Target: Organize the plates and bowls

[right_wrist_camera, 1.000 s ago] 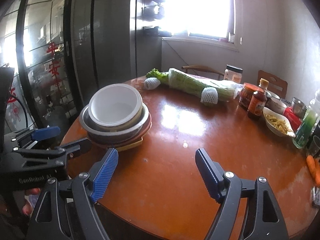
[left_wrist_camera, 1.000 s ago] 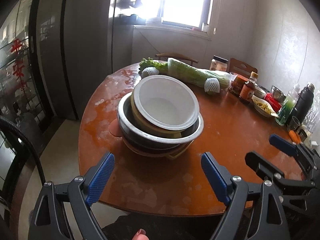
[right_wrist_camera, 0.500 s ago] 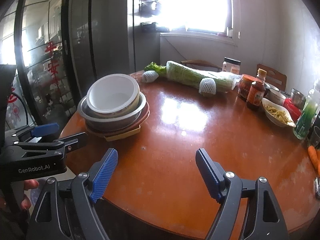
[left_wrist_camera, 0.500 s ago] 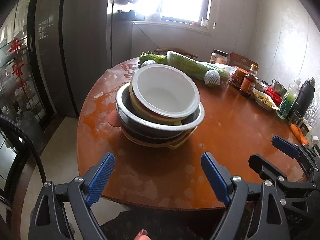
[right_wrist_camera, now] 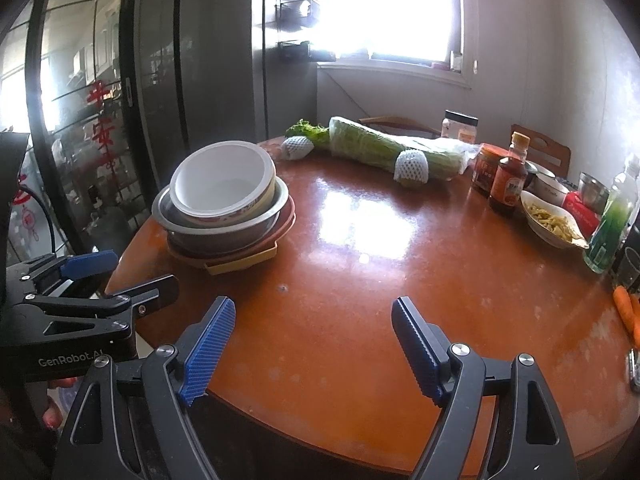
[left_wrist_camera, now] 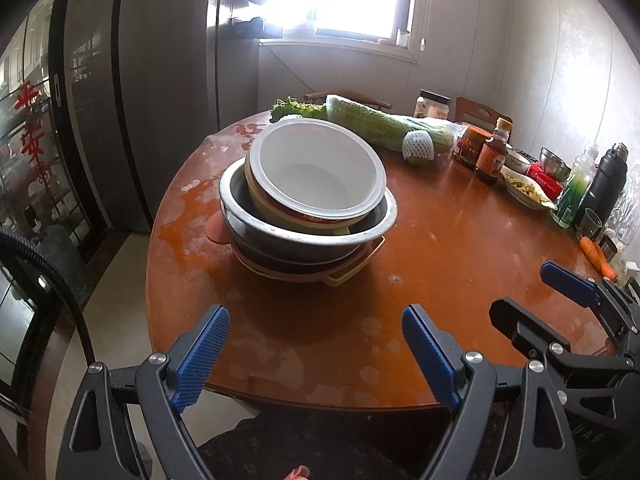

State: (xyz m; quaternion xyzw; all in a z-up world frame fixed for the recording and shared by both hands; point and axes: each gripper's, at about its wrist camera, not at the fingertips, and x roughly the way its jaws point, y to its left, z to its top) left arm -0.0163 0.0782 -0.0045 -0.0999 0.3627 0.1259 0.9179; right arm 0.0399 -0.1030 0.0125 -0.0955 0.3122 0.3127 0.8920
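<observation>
Home dining kitchen, round wooden table [right_wrist_camera: 360,264], cabbage [right_wrist_camera: 384,148], sauce bottles [right_wrist_camera: 510,184], tall fridge [right_wrist_camera: 208,64]

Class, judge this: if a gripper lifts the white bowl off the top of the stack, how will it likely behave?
The white bowl sits tilted in the metal bowl, so it may rock when nudged. Its smooth rim looks slippery. It appears rigid, not floppy.

Blown-out window [right_wrist_camera: 400,8] backlight; glare on table [right_wrist_camera: 360,208]; fisheye-dark corners.
</observation>
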